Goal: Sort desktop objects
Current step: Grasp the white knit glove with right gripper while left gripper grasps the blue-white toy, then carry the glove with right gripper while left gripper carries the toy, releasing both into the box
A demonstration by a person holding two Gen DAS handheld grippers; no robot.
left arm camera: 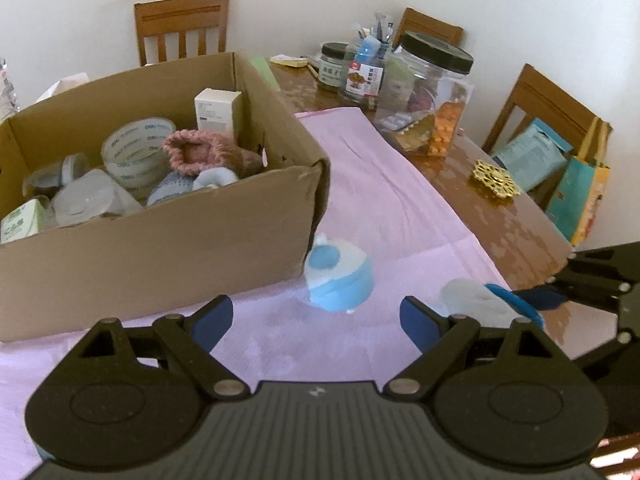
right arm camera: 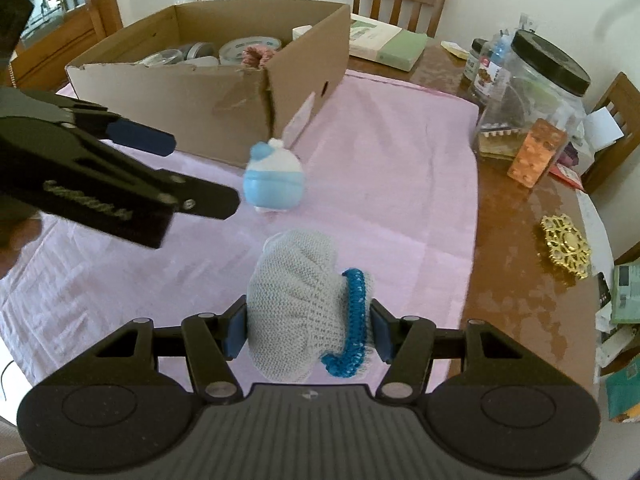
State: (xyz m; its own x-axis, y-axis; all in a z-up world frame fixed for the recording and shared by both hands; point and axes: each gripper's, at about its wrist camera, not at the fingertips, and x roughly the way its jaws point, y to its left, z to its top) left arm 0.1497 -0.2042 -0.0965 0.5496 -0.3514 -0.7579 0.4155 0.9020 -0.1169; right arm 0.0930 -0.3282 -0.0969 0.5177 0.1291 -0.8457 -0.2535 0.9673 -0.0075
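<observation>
My right hand-held gripper [right arm camera: 306,330] pinches a grey knitted bootie [right arm camera: 296,312] above the pink cloth. Left hand-held gripper [left arm camera: 316,322] is spread, empty, blue-white toy [left arm camera: 339,276] at its 12 o'clock. Next: carry bootie into cardboard box [right arm camera: 224,92], 11 o'clock.

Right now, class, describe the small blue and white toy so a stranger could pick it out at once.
Find the big cardboard box on the pink cloth. Just off its near corner stands the toy, alone on the cloth. It is smooth, round plastic, unlike the knitted hat nearby.
</observation>
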